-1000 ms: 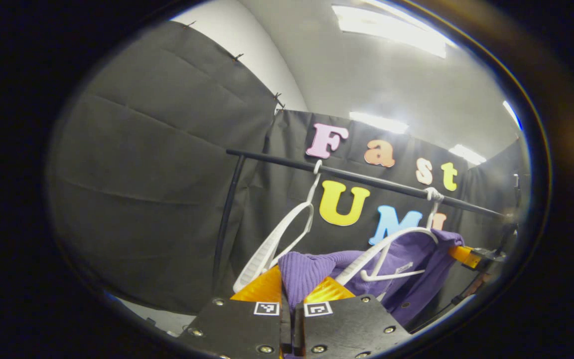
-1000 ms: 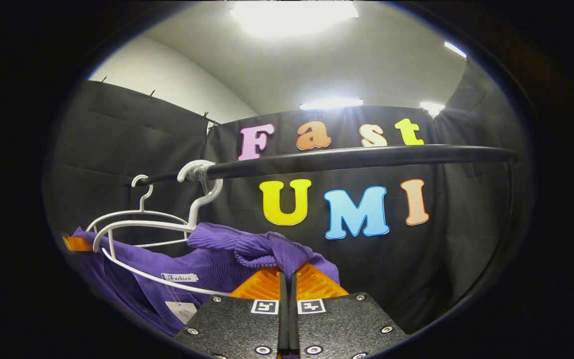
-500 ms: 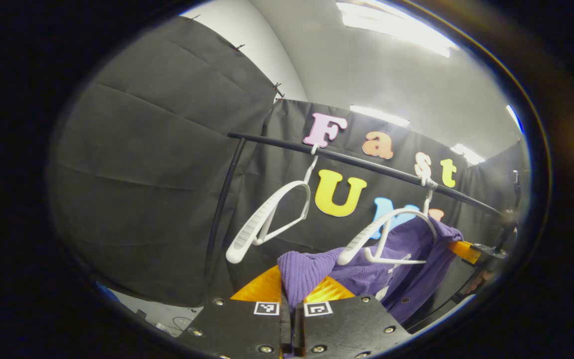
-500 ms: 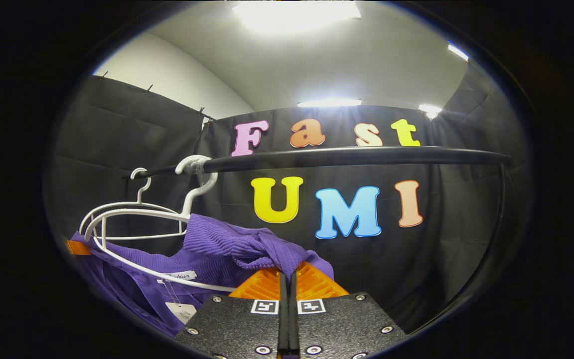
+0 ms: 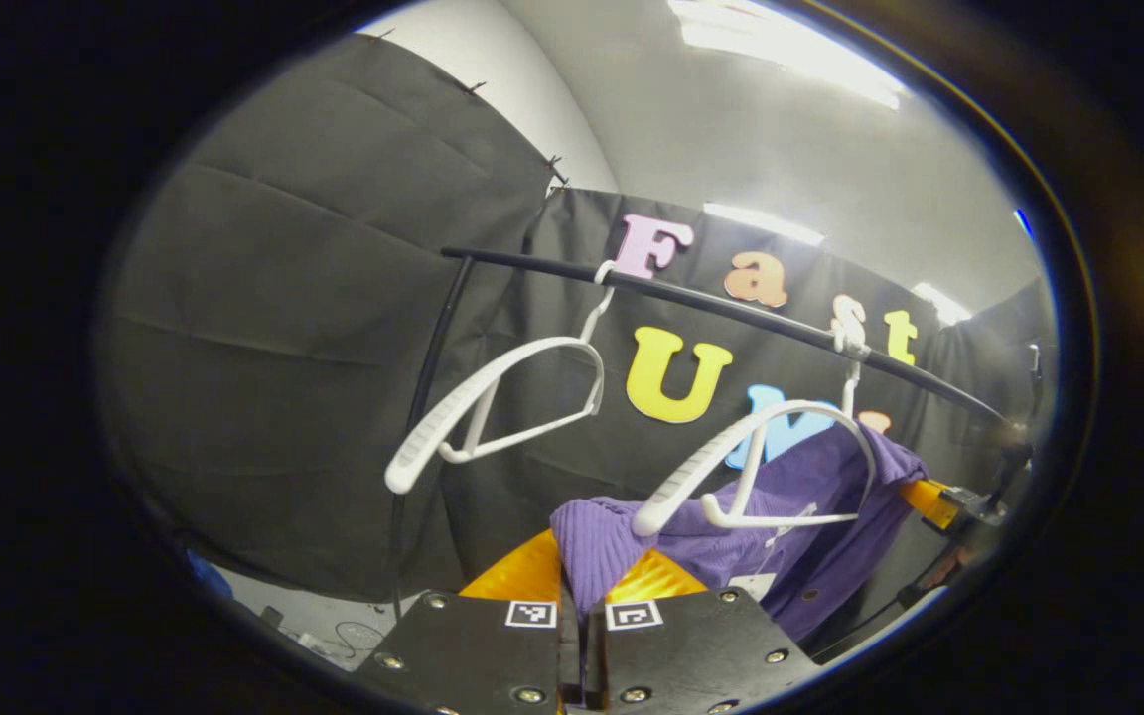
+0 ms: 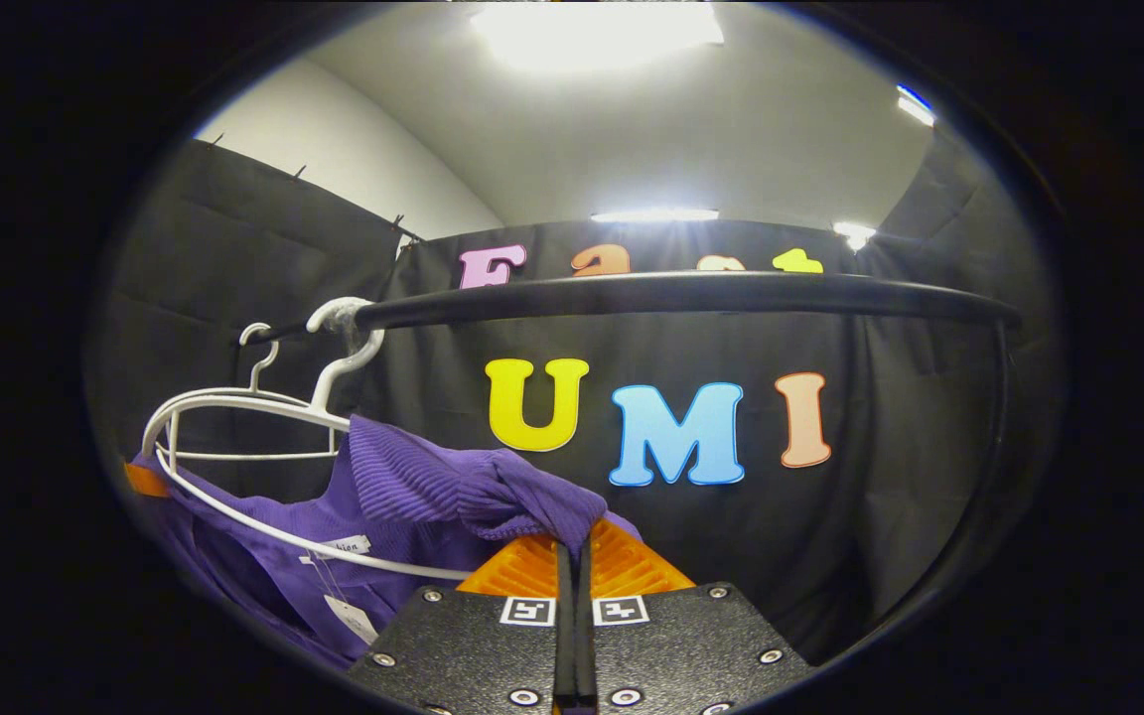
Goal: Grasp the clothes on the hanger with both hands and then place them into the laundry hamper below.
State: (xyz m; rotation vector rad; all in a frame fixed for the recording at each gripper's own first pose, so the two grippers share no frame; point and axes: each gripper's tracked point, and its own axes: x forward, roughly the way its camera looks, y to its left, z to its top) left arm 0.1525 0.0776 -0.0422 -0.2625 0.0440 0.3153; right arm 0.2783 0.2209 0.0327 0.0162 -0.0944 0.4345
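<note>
Ribbed purple knit garment [image 5: 597,541] bunches at bottom centre of the left gripper view, pinched between the left gripper [image 5: 582,586]. The right gripper [image 6: 572,561] clamps another fold. A white tag [image 6: 346,545] sits lower left, unreadable. Farther up, white plastic hangers [image 5: 493,407] hang on the black rail [image 6: 691,291].

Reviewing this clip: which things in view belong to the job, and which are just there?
In the job:
purple garment
its white hanger
left hand-held gripper, clamped on the garment
right hand-held gripper, clamped on the garment

Just there:
bare white hanger
black rail
</note>
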